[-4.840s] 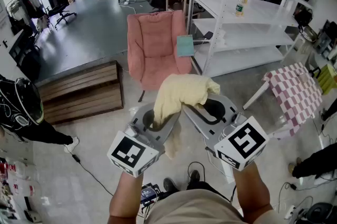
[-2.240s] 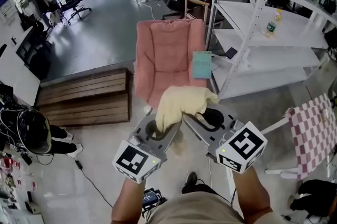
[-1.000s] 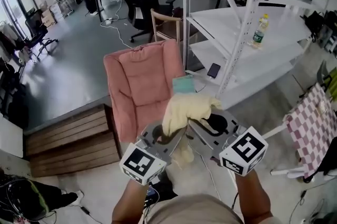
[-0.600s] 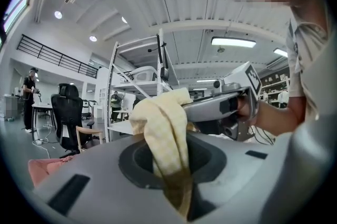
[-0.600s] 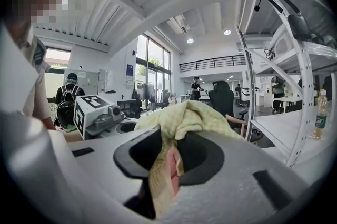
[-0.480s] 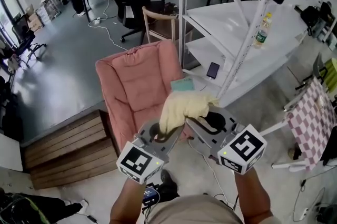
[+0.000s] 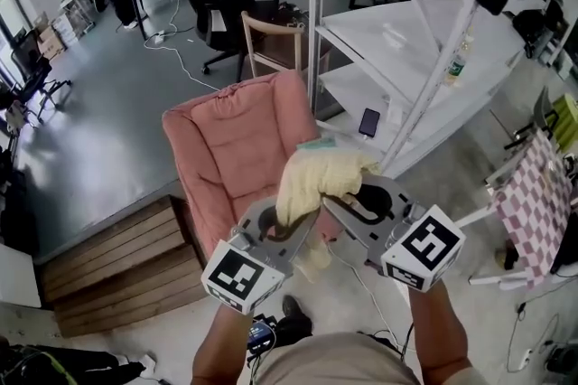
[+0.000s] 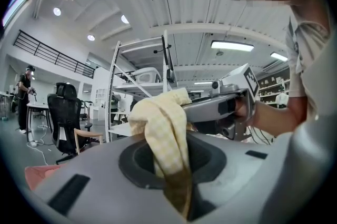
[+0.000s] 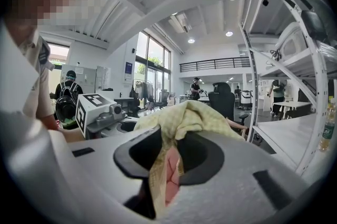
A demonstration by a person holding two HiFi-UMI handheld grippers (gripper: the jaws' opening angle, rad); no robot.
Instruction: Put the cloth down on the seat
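Head view: the left gripper (image 7: 291, 230) and right gripper (image 7: 341, 204) both pinch the pale yellow checked cloth (image 7: 318, 180) – held aloft before the pink padded armchair (image 7: 237, 144). Carrying step; next, reach forward and lower it onto the seat.

Soft yellow checked-weave cloth (image 7: 321, 184), padded pink fabric armchair (image 7: 230, 148) — matt, slatted wooden platform (image 7: 108, 257), white painted metal shelving (image 7: 397, 35)

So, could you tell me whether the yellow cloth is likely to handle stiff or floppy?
Probably floppy: the yellow cloth bunches and droops between the left gripper and right gripper. Likely light, as two pinches carry it.
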